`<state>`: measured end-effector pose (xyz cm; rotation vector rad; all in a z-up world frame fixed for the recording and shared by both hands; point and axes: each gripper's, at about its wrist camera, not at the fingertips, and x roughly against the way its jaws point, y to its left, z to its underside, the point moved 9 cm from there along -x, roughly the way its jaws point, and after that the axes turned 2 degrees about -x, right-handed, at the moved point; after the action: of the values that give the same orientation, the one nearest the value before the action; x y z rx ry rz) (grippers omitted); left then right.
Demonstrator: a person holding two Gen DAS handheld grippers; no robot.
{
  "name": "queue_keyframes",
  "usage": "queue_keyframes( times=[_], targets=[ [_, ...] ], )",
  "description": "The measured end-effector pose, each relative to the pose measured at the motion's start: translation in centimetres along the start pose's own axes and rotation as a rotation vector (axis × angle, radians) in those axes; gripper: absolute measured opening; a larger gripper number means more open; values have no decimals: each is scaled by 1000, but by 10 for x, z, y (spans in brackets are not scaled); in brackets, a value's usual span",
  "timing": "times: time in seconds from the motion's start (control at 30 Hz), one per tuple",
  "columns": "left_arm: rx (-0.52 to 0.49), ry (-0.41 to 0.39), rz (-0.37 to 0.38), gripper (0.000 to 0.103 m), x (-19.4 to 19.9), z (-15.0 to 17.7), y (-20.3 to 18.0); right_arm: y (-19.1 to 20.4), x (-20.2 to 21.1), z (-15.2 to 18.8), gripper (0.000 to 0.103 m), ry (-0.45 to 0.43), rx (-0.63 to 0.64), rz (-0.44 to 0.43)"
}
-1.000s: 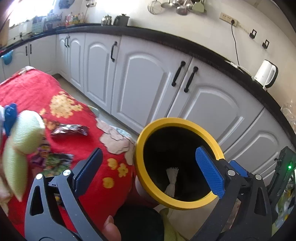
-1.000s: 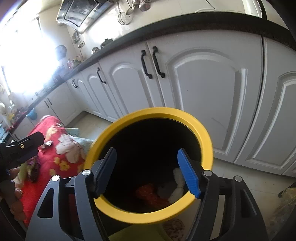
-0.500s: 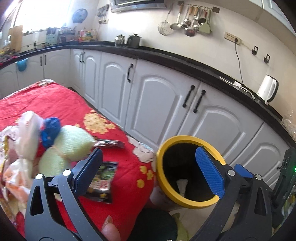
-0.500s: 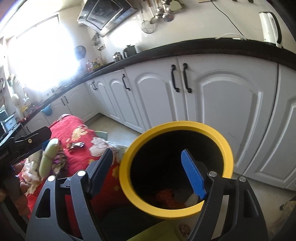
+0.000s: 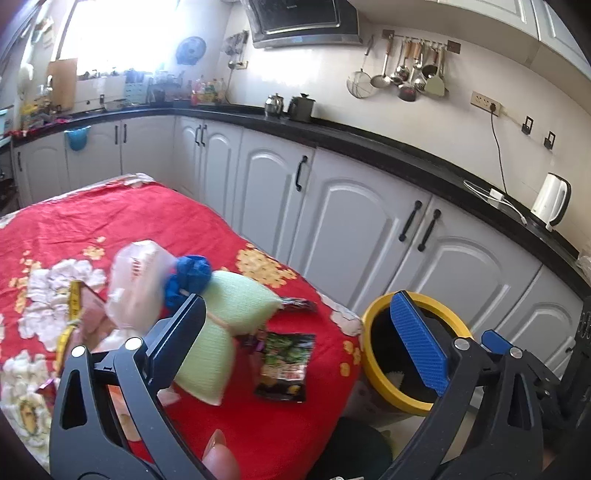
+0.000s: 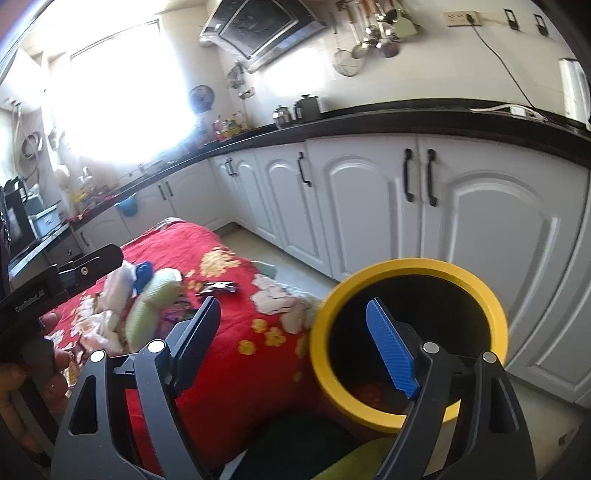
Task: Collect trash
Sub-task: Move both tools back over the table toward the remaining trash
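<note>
Near table's right edge: snack wrapper (image 5: 283, 366) flat, long axis toward bin (image 5: 373, 354), nearest left gripper (image 5: 303, 339). Left gripper wide open, empty. Right gripper (image 6: 295, 343) over bin, likewise open, empty.

A: Left wrist view?
B: Above the red-covered tabletop (image 5: 229, 413), facing the white cabinets (image 5: 347, 221); bin (image 5: 373, 354) low right.
A: Right wrist view?
B: Close over the bin (image 6: 406, 269), same cabinets (image 6: 480, 221) behind; tabletop (image 6: 236, 332) shared, left.

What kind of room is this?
A home kitchen, most likely: a range hood, cooking utensils hanging on the wall, and an electric kettle on the black countertop.
</note>
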<state>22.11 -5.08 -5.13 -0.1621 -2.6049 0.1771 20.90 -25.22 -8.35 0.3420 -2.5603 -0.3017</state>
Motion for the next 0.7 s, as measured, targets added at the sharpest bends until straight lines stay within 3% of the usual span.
queue_keyframes(
  times=[0.7],
  targets=[
    [35,-25,-113,92,26,-1,78,84,-18,8,80,38,110,-104]
  ],
)
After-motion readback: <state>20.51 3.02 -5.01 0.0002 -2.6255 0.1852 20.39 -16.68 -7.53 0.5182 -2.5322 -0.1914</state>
